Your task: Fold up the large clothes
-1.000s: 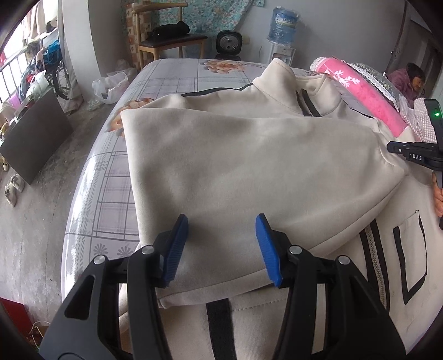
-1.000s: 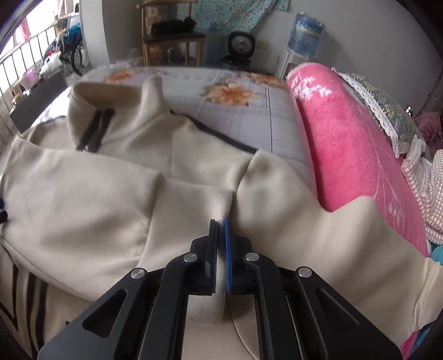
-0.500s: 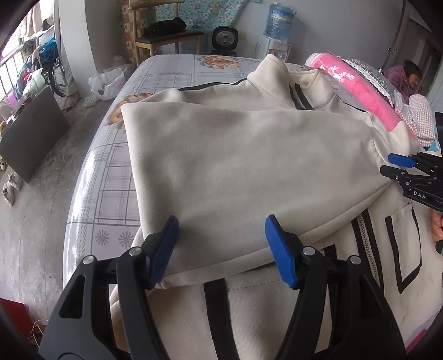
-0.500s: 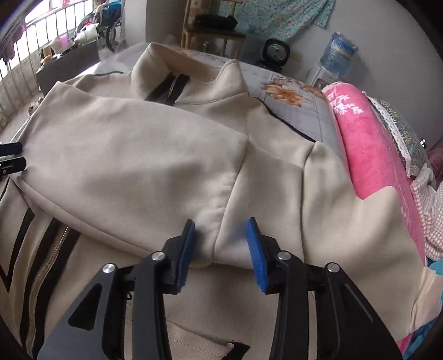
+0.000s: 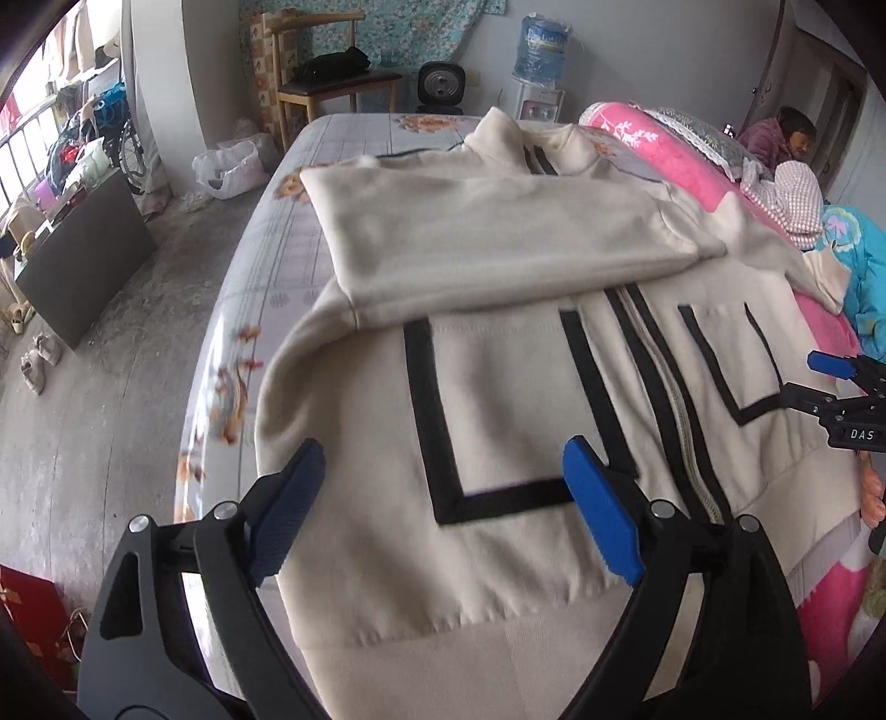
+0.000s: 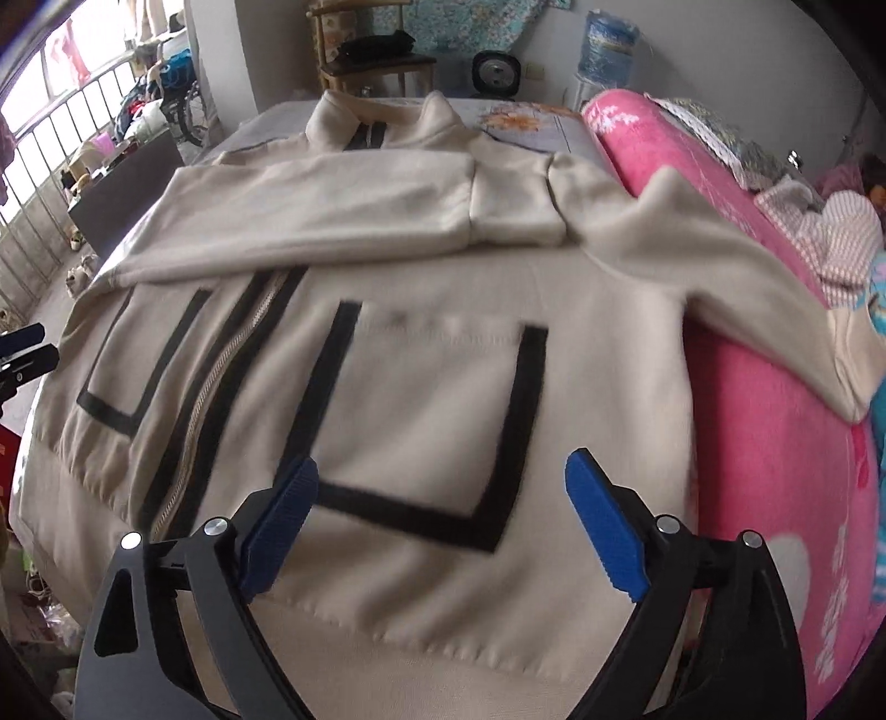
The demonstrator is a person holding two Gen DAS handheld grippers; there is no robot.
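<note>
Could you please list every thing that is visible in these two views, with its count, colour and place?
jacket: one, beige with black stripes and zip, spread flat on the bed, one sleeve folded across the chest
bed sheet: one, grey check with orange flowers, under the jacket
blanket: one, pink, along the bed beside the jacket
chair: one, wooden, dark bundle on its seat, beyond the bed
fan: one, black, on the floor by the wall
water bottle: one, blue, on a white dispenser
plastic bag: one, white, on the floor
person: one, purple top, far corner
left gripper: black, blue pads, open above the hem
right gripper: same, open, nothing between the pads
</note>
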